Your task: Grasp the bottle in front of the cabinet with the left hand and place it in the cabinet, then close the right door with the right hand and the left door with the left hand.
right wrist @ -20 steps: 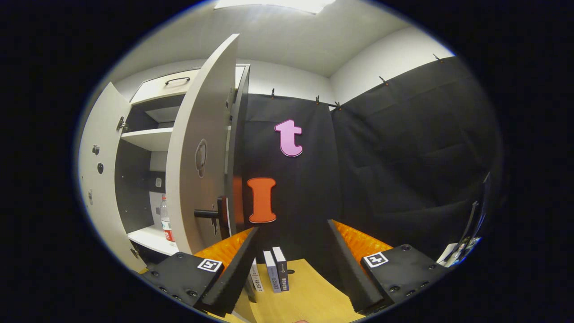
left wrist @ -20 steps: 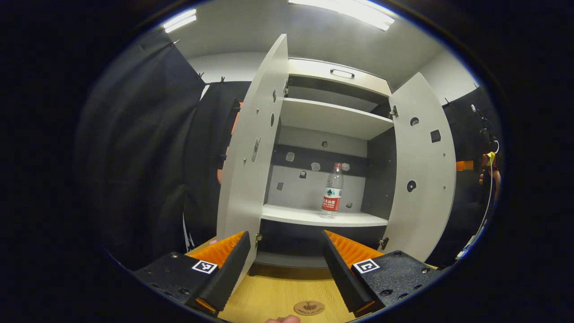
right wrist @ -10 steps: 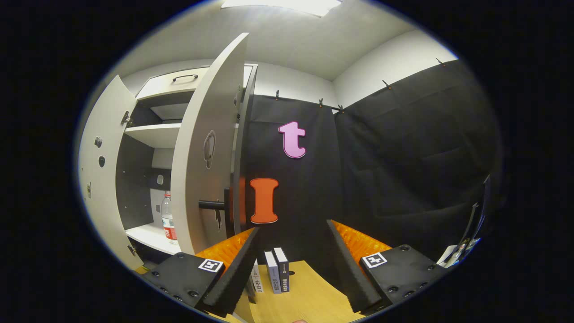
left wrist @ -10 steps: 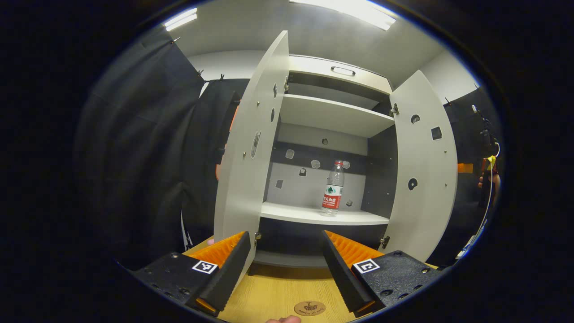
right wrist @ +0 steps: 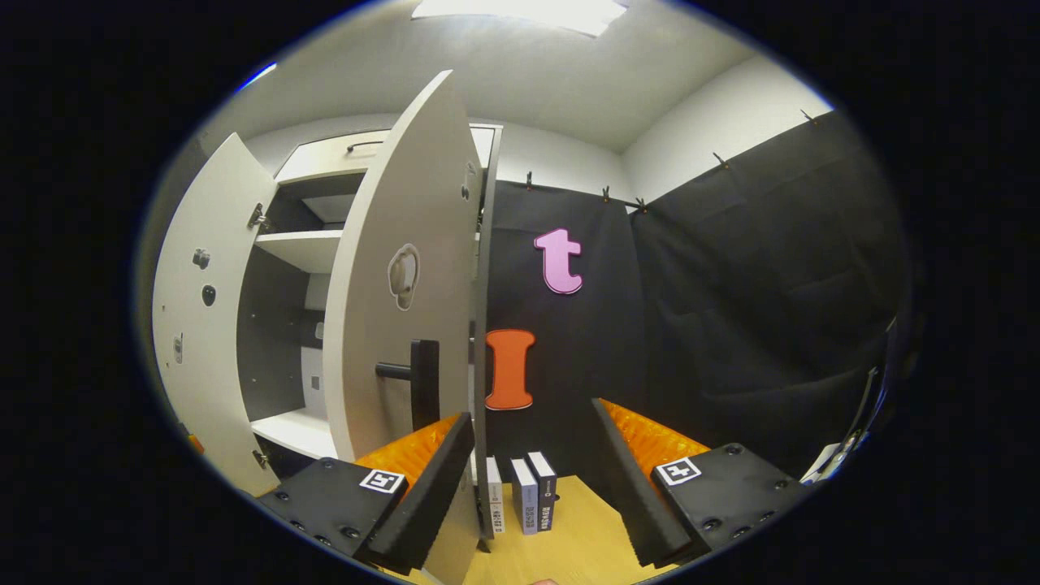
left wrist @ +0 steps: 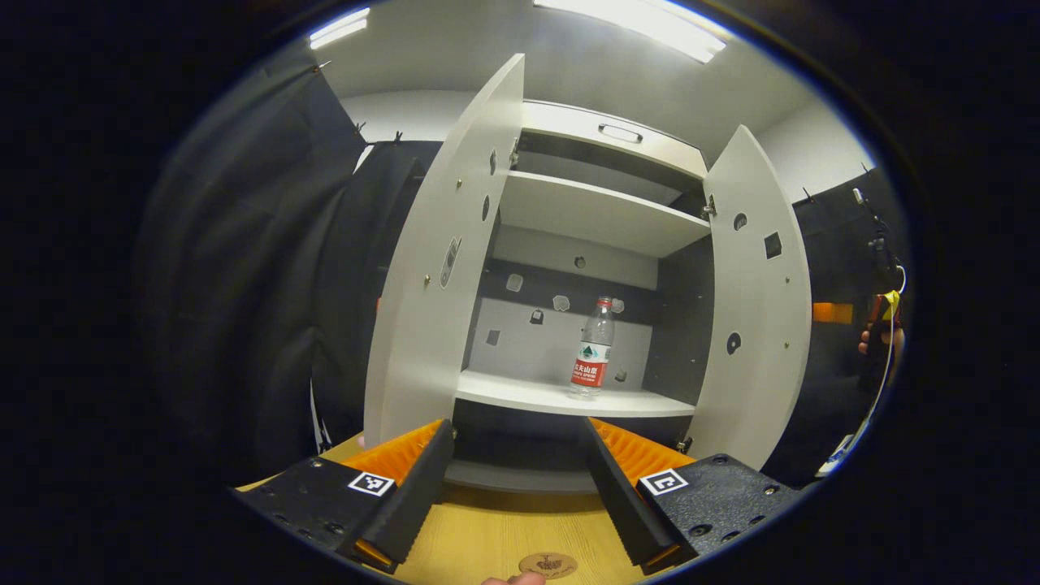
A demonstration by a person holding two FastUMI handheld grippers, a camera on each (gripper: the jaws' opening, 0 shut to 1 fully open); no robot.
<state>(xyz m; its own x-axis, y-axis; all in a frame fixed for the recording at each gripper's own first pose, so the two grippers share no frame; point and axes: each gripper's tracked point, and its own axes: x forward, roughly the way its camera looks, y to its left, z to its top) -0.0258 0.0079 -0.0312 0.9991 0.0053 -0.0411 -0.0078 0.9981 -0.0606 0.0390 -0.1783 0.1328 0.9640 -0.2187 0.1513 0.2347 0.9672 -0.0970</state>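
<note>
Right door (right wrist: 390, 284) nearer; bottle (left wrist: 591, 349) beyond left gripper (left wrist: 516, 496).

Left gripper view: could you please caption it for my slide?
Open left tongs face the cabinet, both doors open, bottle upright on its shelf.

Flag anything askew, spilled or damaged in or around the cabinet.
Nothing stands out. The bottle stands upright on the cabinet's lower shelf, with no spill visible. Both doors, left door and right door, hang open, undamaged.
</note>
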